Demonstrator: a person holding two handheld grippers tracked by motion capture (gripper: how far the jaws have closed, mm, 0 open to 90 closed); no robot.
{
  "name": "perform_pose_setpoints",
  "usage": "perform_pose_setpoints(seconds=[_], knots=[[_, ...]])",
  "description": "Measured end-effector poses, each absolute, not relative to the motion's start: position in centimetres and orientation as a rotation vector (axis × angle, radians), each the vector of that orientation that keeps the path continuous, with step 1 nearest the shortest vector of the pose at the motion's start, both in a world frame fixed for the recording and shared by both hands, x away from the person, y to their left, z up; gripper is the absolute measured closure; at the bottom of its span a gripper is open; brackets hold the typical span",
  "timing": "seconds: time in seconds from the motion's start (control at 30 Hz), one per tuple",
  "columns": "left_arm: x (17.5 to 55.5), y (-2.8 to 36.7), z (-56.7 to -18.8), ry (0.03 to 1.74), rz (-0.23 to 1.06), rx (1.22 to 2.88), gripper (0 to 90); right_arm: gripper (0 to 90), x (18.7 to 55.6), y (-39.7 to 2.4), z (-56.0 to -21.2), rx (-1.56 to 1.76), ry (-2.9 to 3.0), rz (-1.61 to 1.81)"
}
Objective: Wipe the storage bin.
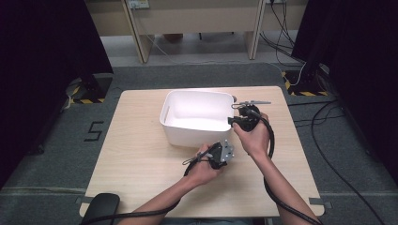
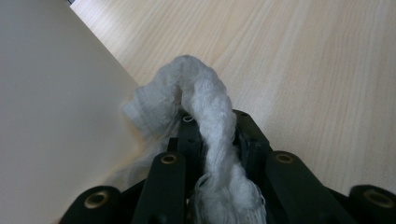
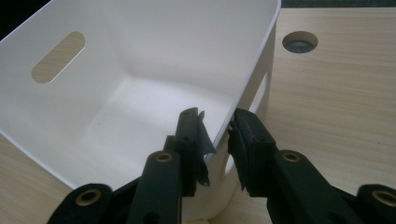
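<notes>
A white bin (image 1: 187, 133) stands at the middle of the wooden table (image 1: 136, 159); its inside looks bare. My right gripper (image 1: 240, 118) sits at the bin's right rim. In the right gripper view its jaws (image 3: 217, 128) straddle the bin wall (image 3: 140, 60), one inside and one outside, closed on the rim. My left gripper (image 1: 220, 151) is low over the table just in front of the bin. It (image 2: 212, 126) is shut on a bunched white cloth (image 2: 205, 98), whose loop sticks out past the fingertips, beside the bin's outer wall (image 2: 51, 102).
A round cable hole (image 3: 300, 42) lies in the tabletop just beyond the bin's right side. Black cables trail from both grippers toward the table's near edge. A dark rounded object (image 1: 101, 205) sits at the near left corner. Bare tabletop spreads left and right of the bin.
</notes>
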State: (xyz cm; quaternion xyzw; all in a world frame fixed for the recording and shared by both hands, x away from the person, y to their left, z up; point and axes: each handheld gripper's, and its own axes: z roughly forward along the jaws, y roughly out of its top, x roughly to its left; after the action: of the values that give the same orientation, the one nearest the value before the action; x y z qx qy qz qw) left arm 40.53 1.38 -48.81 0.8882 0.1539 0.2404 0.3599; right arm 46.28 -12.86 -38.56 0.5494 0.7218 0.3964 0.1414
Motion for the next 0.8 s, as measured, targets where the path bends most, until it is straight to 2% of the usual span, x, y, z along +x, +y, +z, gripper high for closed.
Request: perform_pose_setpoints(seconds=[0.33, 0.8], knots=[[40.4, 1.6, -47.6, 0.428, 0.629, 2.245, 75.3, 72.8, 46.3, -12.8, -38.6, 1.586, 2.084, 1.144], [40.1, 1.7, -44.0, 0.425, 0.646, 2.177, 75.3, 72.8, 46.3, -12.9, -38.6, 1.587, 2.082, 1.143]])
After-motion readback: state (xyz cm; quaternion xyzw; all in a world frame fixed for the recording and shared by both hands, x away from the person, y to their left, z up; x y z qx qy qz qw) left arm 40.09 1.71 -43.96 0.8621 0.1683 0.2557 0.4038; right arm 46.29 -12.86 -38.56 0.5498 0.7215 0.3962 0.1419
